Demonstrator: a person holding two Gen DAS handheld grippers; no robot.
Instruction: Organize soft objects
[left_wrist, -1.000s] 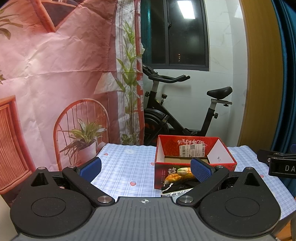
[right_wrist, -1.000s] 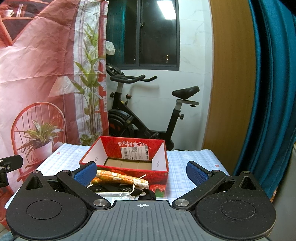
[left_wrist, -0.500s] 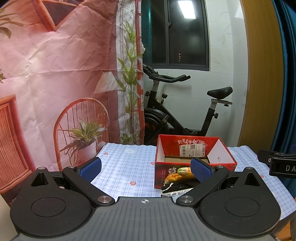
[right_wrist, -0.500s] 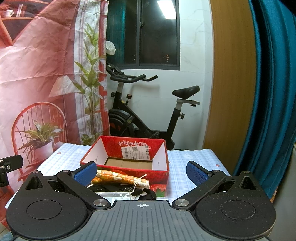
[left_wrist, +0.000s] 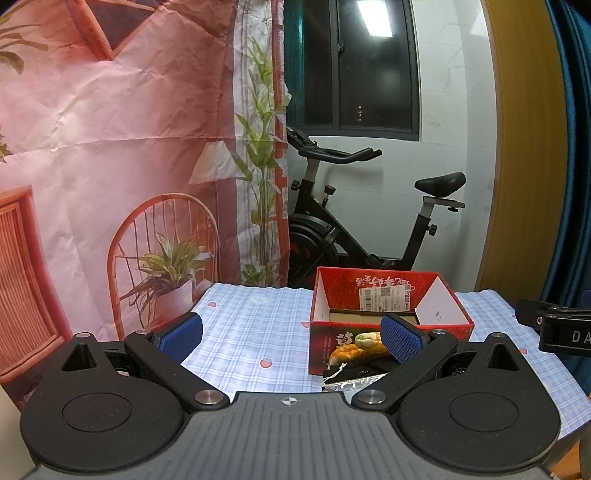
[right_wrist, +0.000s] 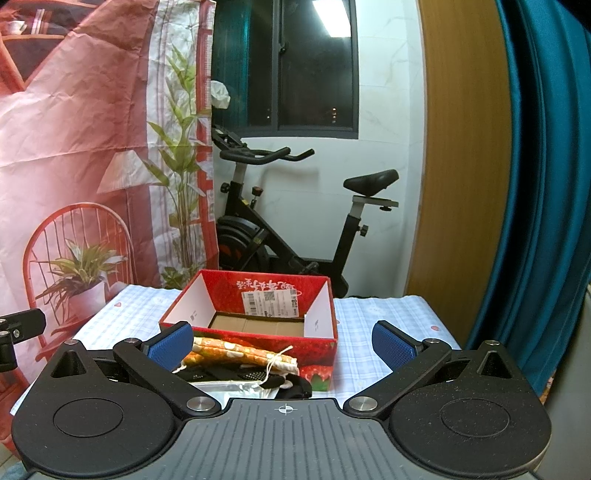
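Observation:
A red open-topped box (left_wrist: 391, 306) (right_wrist: 255, 314) stands on the checked tablecloth (left_wrist: 251, 332) (right_wrist: 369, 325). In front of it lies an orange patterned cloth pouch (right_wrist: 236, 350) (left_wrist: 351, 350) with a drawstring, on top of black soft items (right_wrist: 258, 376) (left_wrist: 351, 371) and a clear plastic bag (right_wrist: 232, 389). My left gripper (left_wrist: 291, 334) is open, held above the table's near edge to the left of the pile. My right gripper (right_wrist: 282, 345) is open too, with the pile low between its fingers, nothing gripped. The box interior shows only brown cardboard.
A pink printed backdrop (left_wrist: 110, 147) hangs behind the table on the left. An exercise bike (left_wrist: 369, 229) (right_wrist: 295, 229) stands behind the table. A teal curtain (right_wrist: 535, 184) and a wooden panel (right_wrist: 461, 166) are on the right.

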